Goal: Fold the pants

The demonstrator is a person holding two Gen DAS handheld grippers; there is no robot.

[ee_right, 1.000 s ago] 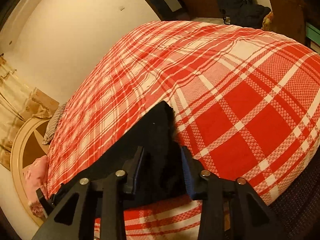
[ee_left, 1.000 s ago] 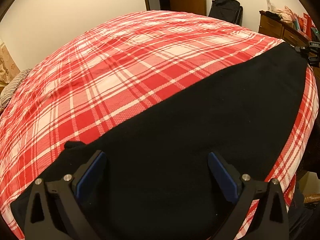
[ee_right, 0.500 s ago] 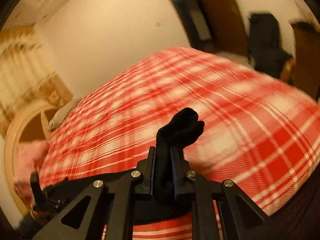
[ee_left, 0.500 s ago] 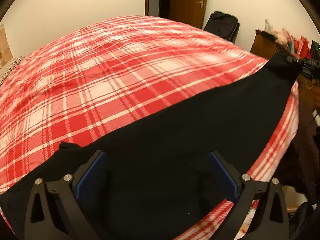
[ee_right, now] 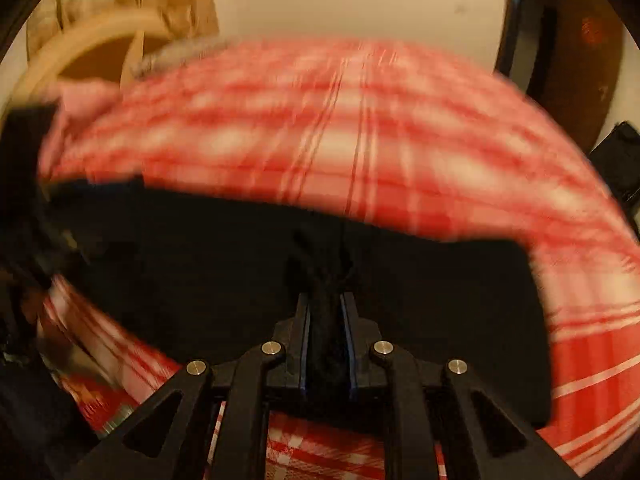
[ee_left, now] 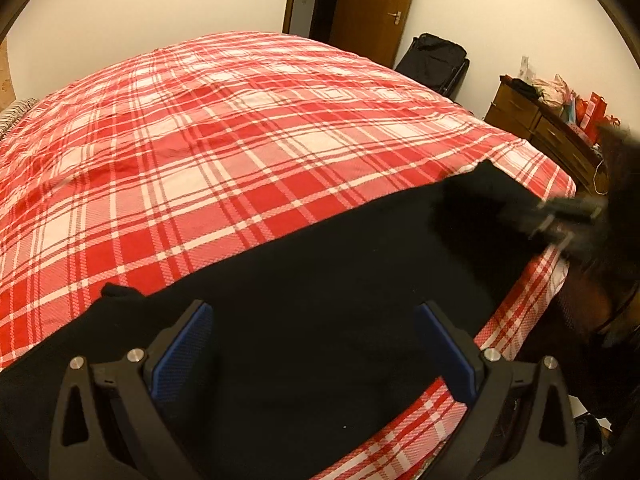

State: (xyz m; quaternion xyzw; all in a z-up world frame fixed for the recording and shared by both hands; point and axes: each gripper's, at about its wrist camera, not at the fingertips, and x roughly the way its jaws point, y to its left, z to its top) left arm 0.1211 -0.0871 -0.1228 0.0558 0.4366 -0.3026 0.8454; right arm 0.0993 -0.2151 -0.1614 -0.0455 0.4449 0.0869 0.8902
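Observation:
Black pants lie stretched along the near edge of a bed with a red and white plaid cover. My left gripper is open, its blue pads wide apart over the pants near one end, holding nothing. My right gripper is shut on a bunched fold of the pants and holds it lifted above the flat part. It shows blurred at the right in the left wrist view. The right wrist view is smeared by motion.
A wooden dresser with clutter stands right of the bed. A black suitcase sits by a wooden door. A curved headboard and a pink pillow are at the bed's far end.
My right gripper closed on the pants end, lifted it, and is swinging it back over the pants towards my left gripper. My left gripper stayed open and tilted up slightly.

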